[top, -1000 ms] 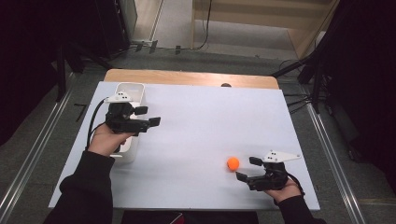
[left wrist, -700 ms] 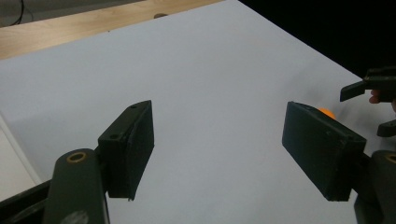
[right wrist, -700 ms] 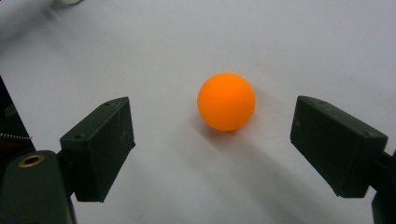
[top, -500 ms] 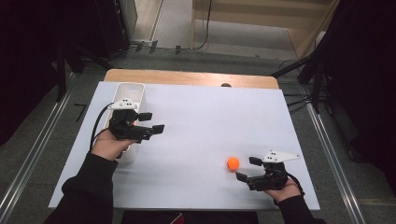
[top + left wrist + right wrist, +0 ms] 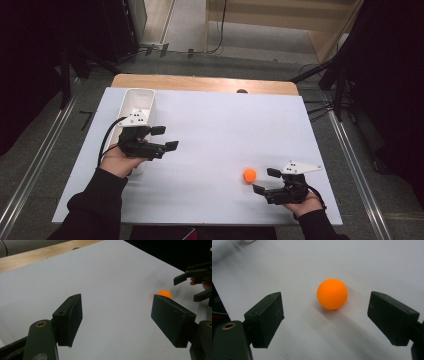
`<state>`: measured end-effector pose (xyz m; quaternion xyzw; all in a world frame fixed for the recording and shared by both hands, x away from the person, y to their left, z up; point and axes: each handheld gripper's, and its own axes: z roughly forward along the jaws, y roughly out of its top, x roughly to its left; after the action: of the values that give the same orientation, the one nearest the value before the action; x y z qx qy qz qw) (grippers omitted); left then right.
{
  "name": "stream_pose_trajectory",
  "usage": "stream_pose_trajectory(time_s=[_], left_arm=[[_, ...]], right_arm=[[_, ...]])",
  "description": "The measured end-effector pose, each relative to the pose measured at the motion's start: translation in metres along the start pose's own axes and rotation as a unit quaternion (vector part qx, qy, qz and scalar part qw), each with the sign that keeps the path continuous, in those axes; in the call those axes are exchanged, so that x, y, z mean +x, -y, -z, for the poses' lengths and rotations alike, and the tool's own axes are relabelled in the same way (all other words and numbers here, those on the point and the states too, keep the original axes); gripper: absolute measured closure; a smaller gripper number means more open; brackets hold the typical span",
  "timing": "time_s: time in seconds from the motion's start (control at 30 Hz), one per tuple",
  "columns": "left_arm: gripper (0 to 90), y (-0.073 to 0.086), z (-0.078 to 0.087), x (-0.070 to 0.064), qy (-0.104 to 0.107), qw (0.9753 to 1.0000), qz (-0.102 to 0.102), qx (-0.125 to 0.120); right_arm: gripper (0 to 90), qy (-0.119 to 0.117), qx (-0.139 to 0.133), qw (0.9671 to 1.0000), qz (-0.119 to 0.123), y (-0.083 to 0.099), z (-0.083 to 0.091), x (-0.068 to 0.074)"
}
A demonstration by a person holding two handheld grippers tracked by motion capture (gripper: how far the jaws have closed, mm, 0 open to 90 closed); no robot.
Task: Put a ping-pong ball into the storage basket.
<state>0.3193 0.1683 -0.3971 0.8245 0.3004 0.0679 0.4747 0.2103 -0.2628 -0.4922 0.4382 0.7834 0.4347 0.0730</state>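
Orange ball: it sits on the white table cover, toward the near right part of the sheet, free of any grip. In the right gripper view it lies just ahead of the two black jaws and roughly centred between them (a soft shadow falls under it toward the camera).

Right gripper: held low over the sheet near the table's front right edge, jaws spread wide and pointing left toward the ball. The ball is just beside the jaw tips, not touching either one. The person's right hand wraps the body from behind, with a dark sleeve below it.

Left gripper: held over the left part of the sheet, jaws released and wide apart with nothing between them, pointing to the right across the table. In the left gripper view the ball peeks out behind the top edge of the right-hand jaw, well apart from it, and the other gripper's jaws show at the far right edge.

Left hand: it grips the left gripper's body, partly over the near end of the white bin.

White bin: a long rectangular container lying along the sheet's left side, well apart from the ball (its contents cannot be made out).

Wooden tabletop: a strip of it shows beyond the far edge of the white cover.
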Motion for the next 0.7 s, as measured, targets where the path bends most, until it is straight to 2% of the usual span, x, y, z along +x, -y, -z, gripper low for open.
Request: stream_pose_trajectory(time_s=[0.3, 0.37, 0.7], left_arm=[[25.6, 0.009, -0.002, -0.008, 0.001, 1.0000, -0.007, -0.005], [25.5, 0.012, -0.003, -0.009, 0.003, 1.0000, -0.002, -0.007], [25.5, 0.020, -0.003, -0.010, 0.001, 1.0000, -0.002, -0.004]], right_arm=[[12.1, 0.001, 0.000, 1.0000, 0.000, 0.000, 0.000, -0.001], [12.1, 0.001, 0.001, 1.0000, 0.000, 0.000, 0.000, -0.001], [12.1, 0.000, 0.001, 1.0000, 0.002, 0.000, 0.000, 0.000]])
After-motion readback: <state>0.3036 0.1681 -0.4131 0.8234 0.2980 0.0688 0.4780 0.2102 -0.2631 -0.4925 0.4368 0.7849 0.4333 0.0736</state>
